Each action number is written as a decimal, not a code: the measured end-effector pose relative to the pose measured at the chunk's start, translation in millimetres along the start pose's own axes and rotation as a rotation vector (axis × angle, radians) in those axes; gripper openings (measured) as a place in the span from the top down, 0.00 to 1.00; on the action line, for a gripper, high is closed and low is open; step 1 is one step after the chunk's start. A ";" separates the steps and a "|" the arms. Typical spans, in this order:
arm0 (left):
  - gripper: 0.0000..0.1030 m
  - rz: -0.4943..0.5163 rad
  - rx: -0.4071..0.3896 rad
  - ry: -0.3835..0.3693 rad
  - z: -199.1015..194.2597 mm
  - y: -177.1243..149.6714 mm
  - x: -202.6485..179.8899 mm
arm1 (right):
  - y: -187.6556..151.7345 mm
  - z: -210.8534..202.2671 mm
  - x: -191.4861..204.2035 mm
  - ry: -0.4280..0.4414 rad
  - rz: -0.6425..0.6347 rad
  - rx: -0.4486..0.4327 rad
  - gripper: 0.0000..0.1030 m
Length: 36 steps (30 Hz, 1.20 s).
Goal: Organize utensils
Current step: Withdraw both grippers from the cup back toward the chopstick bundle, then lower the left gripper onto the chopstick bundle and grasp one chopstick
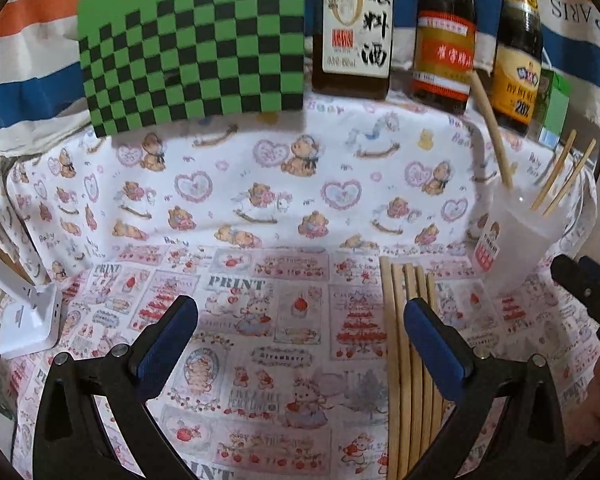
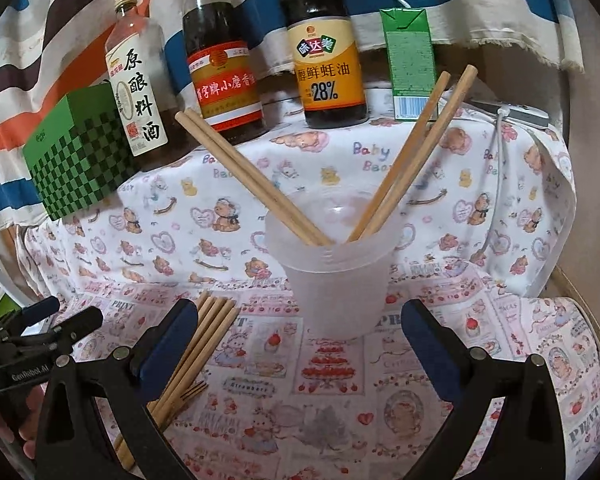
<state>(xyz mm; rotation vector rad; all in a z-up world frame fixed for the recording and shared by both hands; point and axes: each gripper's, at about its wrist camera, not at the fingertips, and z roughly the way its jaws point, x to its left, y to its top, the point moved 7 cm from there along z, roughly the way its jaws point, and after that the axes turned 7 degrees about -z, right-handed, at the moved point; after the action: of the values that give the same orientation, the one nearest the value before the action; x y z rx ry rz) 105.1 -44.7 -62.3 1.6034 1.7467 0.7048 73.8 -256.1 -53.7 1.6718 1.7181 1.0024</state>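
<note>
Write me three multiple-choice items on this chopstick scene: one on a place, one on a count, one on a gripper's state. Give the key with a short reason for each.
1. Where do the loose chopsticks lie?
A. on the patterned cloth, to the left of the plastic cup
B. inside the green carton
C. on top of the checkered box

2. How many chopsticks stand in the plastic cup?
A. one
B. four
C. seven

3. What state is the right gripper in?
A. shut on a chopstick
B. shut on the cup
C. open and holding nothing

Key: A, the bundle lies flat on the cloth left of the cup in the right wrist view; B, two lean left and two lean right; C, its blue pads stand wide apart with nothing between them.
</note>
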 end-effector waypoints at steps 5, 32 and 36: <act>0.28 -0.013 0.103 -0.037 15.3 -1.5 -7.2 | 1.7 -1.0 0.8 -0.002 -0.019 -0.002 0.01; 0.84 0.145 0.462 -0.024 109.7 4.9 -77.2 | -7.5 19.6 -32.5 -0.022 0.132 0.072 0.10; 0.88 0.131 0.465 -0.048 108.5 4.3 -77.8 | -6.2 17.0 -32.0 -0.019 0.129 0.064 0.10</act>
<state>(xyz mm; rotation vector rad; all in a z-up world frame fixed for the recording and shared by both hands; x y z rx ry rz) 193.8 -126.1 -120.1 2.0383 1.8757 0.3236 86.6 -285.0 -72.4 1.8468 1.6643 0.9949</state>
